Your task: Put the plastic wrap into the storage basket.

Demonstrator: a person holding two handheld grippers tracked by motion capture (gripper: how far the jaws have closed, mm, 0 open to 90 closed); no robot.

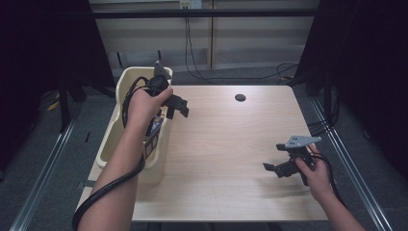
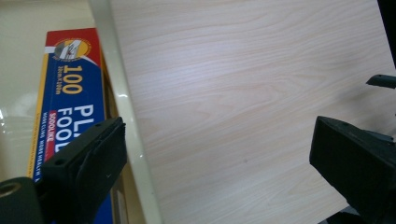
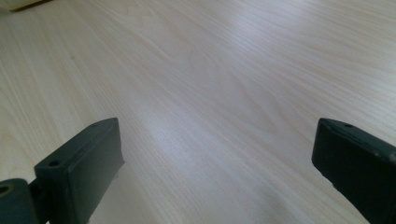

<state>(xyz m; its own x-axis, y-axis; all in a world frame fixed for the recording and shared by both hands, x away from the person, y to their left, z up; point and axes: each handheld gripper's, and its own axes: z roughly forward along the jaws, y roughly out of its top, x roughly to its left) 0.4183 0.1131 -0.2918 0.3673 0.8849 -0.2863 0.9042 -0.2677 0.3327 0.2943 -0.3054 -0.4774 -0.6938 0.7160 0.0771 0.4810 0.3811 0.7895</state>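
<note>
Pale wood-grain surface (image 1: 226,144), dark surroundings, cables along the back wall. A cream plastic bin (image 1: 126,82) sits at the surface's left edge.

Left claw (image 1: 177,109) hangs over the bin's inner rim, jaws spread wide, gripping nothing. Right claw (image 1: 275,168) rests low at the right side, well apart from the bin, jaws likewise spread and empty.

Step in hand, as I judge it: reaching for the box (image 2: 70,107) in the bin. To do it well, shift the left claw off the rim and over the bin's interior, line the jaws across the box's narrow width, descend without catching the wall, then close.

Box: long, slim carton, blue with a red top band, yellow edging, white lettering ("100", part of "FOOD"). It stands against the bin's wall nearest the surface.
</note>
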